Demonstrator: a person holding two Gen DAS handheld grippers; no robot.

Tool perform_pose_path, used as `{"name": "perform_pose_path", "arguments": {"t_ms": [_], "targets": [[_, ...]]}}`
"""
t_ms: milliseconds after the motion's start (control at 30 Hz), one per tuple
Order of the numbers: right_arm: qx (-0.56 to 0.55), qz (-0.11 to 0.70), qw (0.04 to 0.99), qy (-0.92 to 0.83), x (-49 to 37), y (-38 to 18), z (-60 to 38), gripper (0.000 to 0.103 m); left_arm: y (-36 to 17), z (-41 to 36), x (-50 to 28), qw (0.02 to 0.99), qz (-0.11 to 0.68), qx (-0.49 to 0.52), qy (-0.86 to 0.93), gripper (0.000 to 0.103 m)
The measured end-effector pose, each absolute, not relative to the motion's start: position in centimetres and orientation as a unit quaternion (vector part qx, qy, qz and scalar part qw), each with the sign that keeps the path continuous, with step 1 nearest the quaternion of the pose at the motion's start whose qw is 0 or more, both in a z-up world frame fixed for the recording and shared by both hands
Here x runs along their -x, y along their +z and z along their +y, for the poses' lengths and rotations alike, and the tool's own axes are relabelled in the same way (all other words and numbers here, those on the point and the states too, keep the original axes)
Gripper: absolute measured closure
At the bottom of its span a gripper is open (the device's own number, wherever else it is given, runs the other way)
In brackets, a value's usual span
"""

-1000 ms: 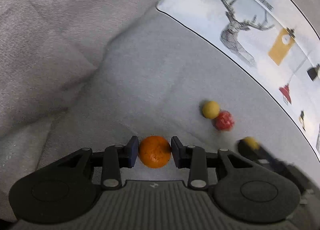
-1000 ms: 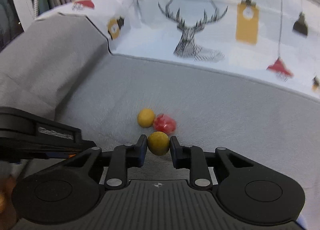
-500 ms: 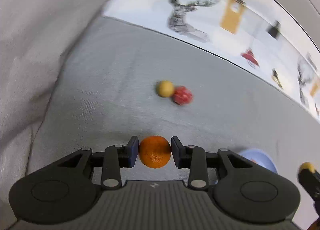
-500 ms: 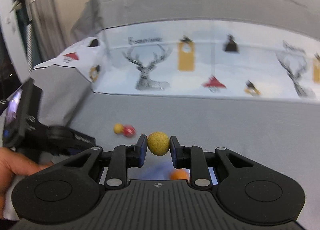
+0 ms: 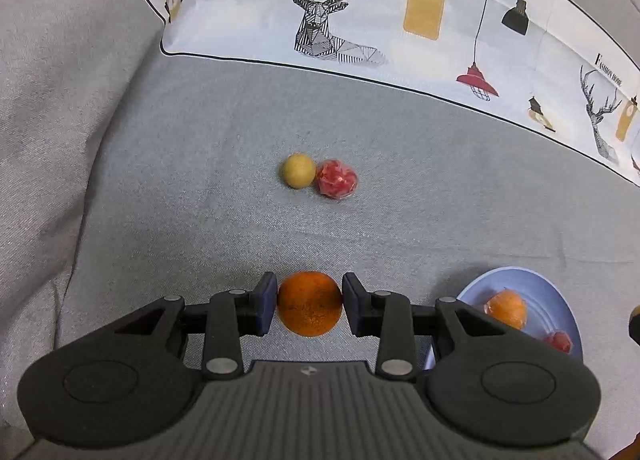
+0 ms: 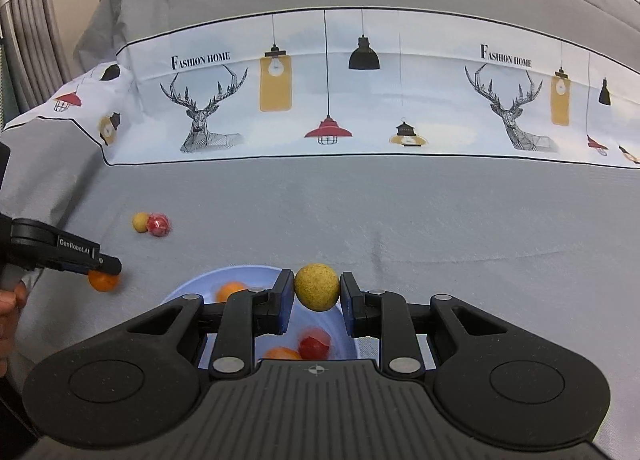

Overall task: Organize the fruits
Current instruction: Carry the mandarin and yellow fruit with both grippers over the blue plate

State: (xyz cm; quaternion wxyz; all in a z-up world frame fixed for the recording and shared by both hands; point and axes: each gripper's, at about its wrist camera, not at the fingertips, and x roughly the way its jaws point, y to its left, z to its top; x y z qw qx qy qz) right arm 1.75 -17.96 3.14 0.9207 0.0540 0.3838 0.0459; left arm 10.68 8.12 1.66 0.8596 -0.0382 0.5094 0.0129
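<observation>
My left gripper (image 5: pixel 310 302) is shut on an orange (image 5: pixel 310 303) above the grey cloth. In the right wrist view this same gripper (image 6: pixel 105 274) shows at the left edge with the orange (image 6: pixel 103 282) under its tip. My right gripper (image 6: pixel 316 288) is shut on a yellow-green ball fruit (image 6: pixel 316 287), held over a light blue plate (image 6: pixel 188 290). The plate (image 5: pixel 560 312) holds oranges (image 5: pixel 506 308) and a red fruit (image 5: pixel 560 341). On the cloth further back lie a yellow fruit (image 5: pixel 299 170) and a red wrapped fruit (image 5: pixel 337 179), touching each other.
A grey cloth (image 5: pixel 400 199) covers the sofa seat. A white printed band with deer and lamps (image 6: pixel 328 91) runs along the backrest. The cloth rises in folds over the armrest at the left (image 5: pixel 52 107). A person's hand (image 6: pixel 10 300) holds the left gripper.
Both grippers have swung to the right, away from the two fruits on the cloth, each keeping its fruit. The blue plate has come into both views, under the right gripper.
</observation>
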Motion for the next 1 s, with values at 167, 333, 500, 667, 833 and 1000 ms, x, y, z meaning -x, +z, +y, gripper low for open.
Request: {"name": "perform_pose_path", "arguments": {"t_ms": [167,333,500,667,833,1000], "targets": [[-0.058,0.383,0.921,0.048,-2.1,3.1,-18.1,0.077,1.3,7.7,-11.0,0.857,0.514,0.035,0.012,0.064],[-0.062,0.382,0.920,0.055,-2.5,3.1,-17.8,0.077,1.3,7.8,-10.9,0.858,0.513,0.037,0.016,0.064],[-0.052,0.386,0.919,0.068,-2.7,3.0,-16.7,0.077,1.2,7.8,-11.0,0.857,0.514,0.039,0.017,0.064],[-0.045,0.388,0.918,0.075,-2.9,3.0,-16.3,0.077,1.1,7.8,-11.0,0.857,0.514,0.038,0.015,0.064],[-0.044,0.389,0.917,0.074,-2.9,3.0,-16.4,0.077,1.1,7.7,-11.0,0.857,0.514,0.038,0.015,0.064],[-0.041,0.389,0.917,0.075,-2.9,2.9,-16.4,0.077,1.1,7.7,-11.0,0.857,0.514,0.039,0.016,0.064]]}}
